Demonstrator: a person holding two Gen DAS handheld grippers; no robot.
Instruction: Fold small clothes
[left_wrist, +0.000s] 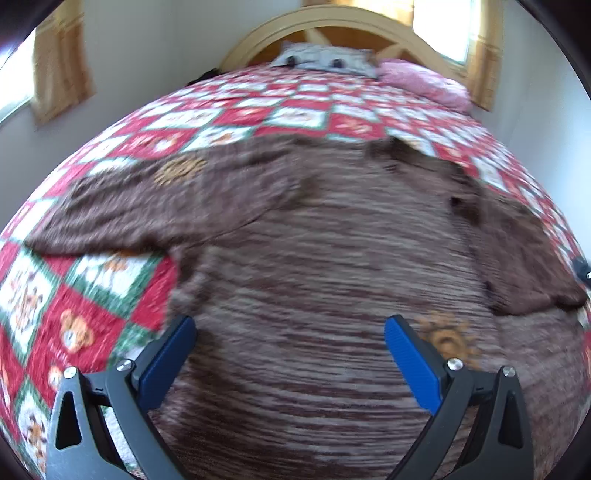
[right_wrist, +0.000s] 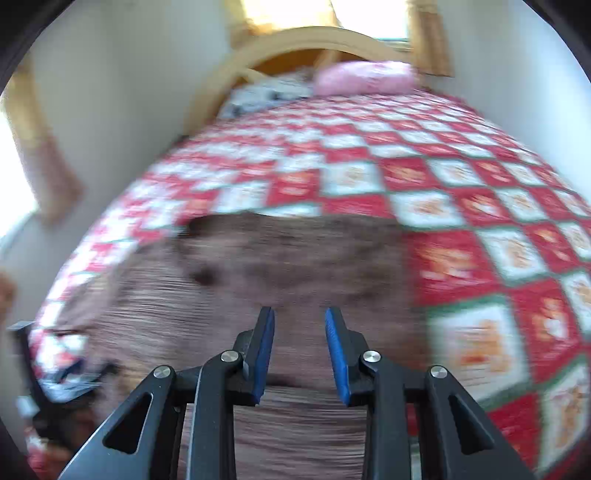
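A: How are the jaws seen, starting nearest?

B: In the left wrist view, the left gripper (left_wrist: 290, 332) is held with its jaws spread wide and nothing between them; only striped cloth is seen below the blue pads (left_wrist: 168, 363). In the right wrist view, the right gripper (right_wrist: 300, 325) is seen with its jaws narrowly parted, a clear gap is left, and no cloth is pinched. That view is blurred, so whether the tips touch the cloth cannot be told.

A: And where is the garment placed?

B: The brown striped top (left_wrist: 314, 266) is spread flat on the bed, over the red and white quilt (left_wrist: 92, 288). Its body is found directly under and ahead of both grippers. One sleeve (left_wrist: 147, 206) is stretched out to the left in the left view, and the other sleeve (left_wrist: 524, 251) is laid to the right and nearer. The long axis of the body is judged to run from near to far, toward the wooden headboard (left_wrist: 332, 22) and the pink pillow (left_wrist: 424, 83).

A: Which gripper is better placed for the next fold?

B: The right sleeve is judged nearer to the right gripper, and the left sleeve nearer to the left. A sleeve would probably be taken first and carried inward across the body.
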